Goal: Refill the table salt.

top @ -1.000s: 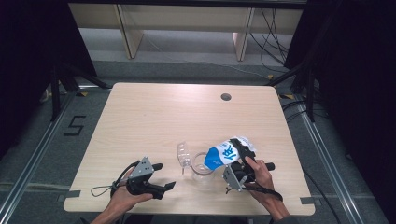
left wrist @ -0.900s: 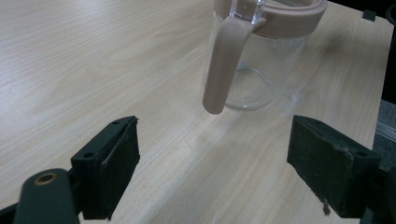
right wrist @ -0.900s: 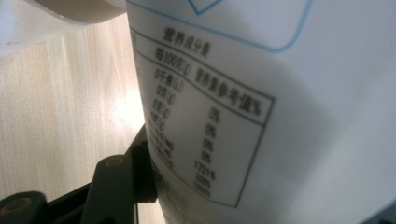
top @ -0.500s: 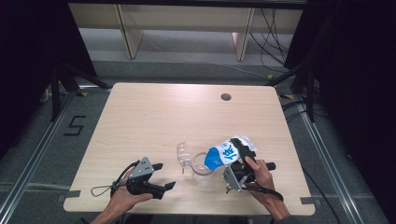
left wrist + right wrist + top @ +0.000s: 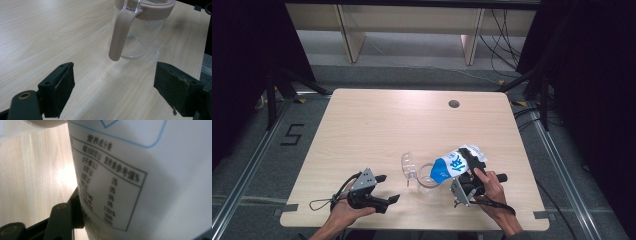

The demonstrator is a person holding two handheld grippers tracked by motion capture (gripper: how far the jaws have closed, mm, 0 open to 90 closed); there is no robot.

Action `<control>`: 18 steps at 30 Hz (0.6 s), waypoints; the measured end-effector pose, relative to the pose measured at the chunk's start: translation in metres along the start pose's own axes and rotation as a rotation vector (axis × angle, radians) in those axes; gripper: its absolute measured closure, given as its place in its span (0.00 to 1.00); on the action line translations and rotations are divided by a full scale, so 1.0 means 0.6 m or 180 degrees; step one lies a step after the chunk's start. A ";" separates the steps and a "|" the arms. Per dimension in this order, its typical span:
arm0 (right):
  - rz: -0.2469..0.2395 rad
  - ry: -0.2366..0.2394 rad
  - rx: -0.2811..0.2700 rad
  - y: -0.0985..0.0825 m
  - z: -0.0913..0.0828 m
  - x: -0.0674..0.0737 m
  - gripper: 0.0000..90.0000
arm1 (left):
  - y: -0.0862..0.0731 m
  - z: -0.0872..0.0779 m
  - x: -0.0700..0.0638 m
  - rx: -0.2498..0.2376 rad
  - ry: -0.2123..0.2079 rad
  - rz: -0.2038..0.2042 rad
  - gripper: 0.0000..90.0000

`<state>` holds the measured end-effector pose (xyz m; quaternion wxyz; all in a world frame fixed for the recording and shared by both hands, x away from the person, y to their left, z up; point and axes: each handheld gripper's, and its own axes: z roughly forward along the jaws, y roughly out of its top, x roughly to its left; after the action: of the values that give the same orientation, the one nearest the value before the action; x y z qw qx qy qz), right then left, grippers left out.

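Sideways white-and-blue packet [image 5: 458,163], printed label, tilted

bench [image 5: 377,125]: pale wood, round hole [image 5: 454,104] near far edge
on it: clear jug [image 5: 428,176], near front

1. Nothing visible has shifted between the earlier pictures and now.
2. The white-and-blue printed pouch [image 5: 455,164] keeps its tilt over the clear plastic pitcher [image 5: 428,176].
3. Both hands hold position.
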<state>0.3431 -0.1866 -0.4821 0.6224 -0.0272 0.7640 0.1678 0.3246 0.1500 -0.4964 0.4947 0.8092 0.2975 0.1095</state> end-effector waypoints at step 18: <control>-0.0165 -0.0037 -0.0020 0.002 0.000 0.001 0.50 | 0.000 -0.001 0.001 0.0014 0.0001 0.0016 0.18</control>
<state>0.3429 -0.1851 -0.4823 0.6309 -0.0479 0.7589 0.1542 0.3247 0.1505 -0.4963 0.4926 0.8110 0.2958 0.1102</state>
